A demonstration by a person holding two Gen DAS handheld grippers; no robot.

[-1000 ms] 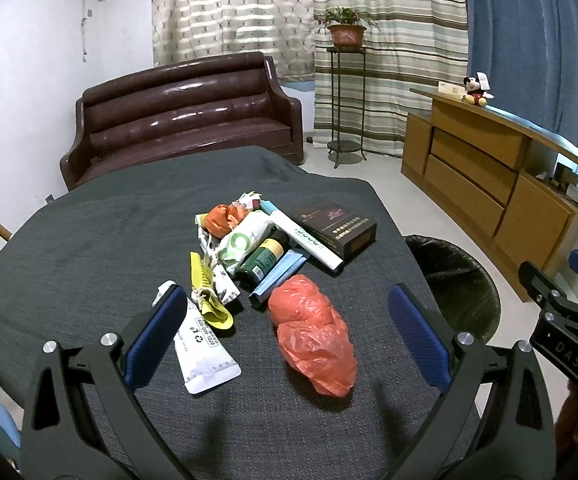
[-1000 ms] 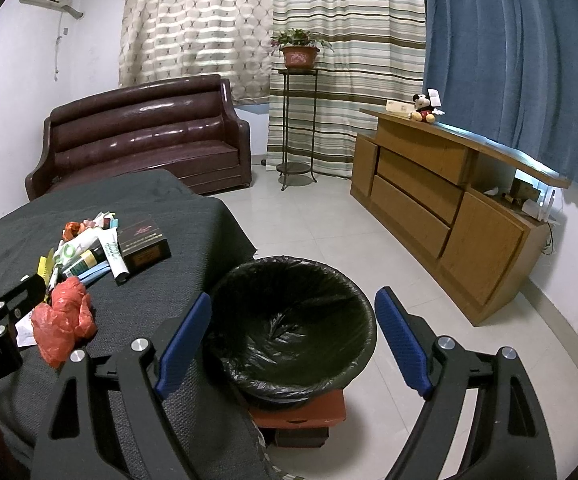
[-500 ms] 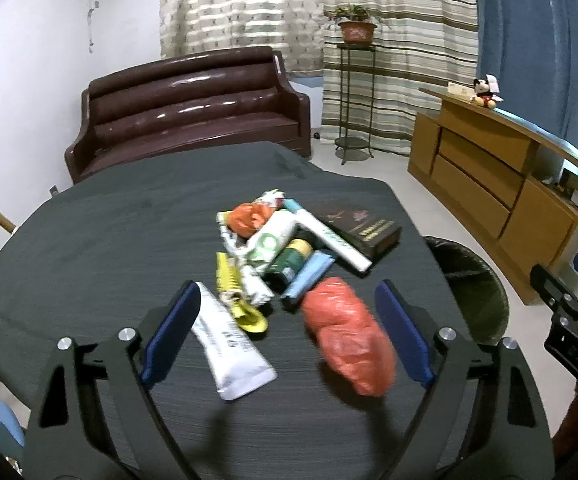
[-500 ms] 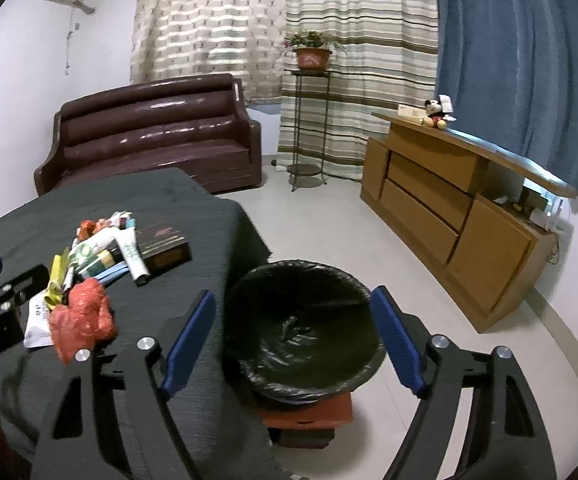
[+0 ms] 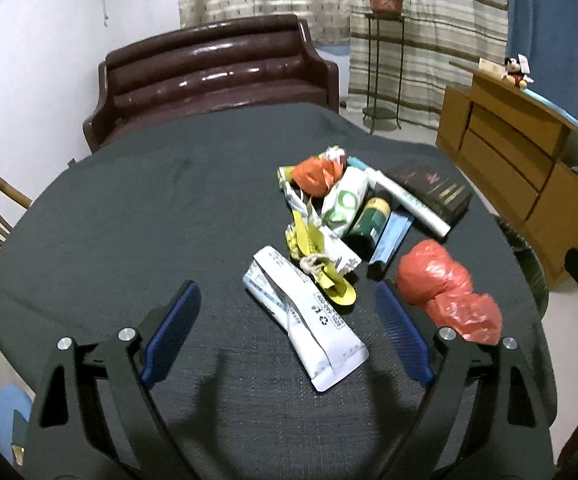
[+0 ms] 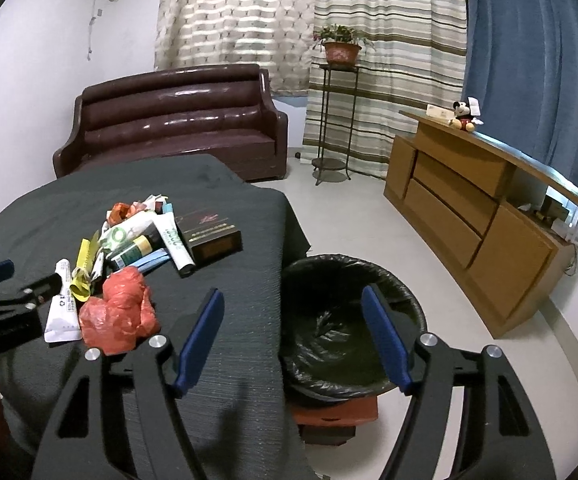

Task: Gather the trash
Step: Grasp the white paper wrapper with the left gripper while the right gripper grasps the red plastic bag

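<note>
Dark grey cloth-covered tabletop (image 5: 129, 216) carries mixed trash near its right edge; both the left tool (image 5: 285, 328) and the right tool (image 6: 295, 338) gape, empty. Brown leather sofa (image 6: 177, 120) behind.

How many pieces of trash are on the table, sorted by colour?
Red or orange plastic bags: 2, a large one and a small one.
White tubes and pouches: 3.
Yellow wrappers: 2.
Green bottle: 1.
Blue box: 1.
Dark box: 1.
Total: 10 that can be told apart; the pile overlaps, so smaller scraps may be missed.
</note>
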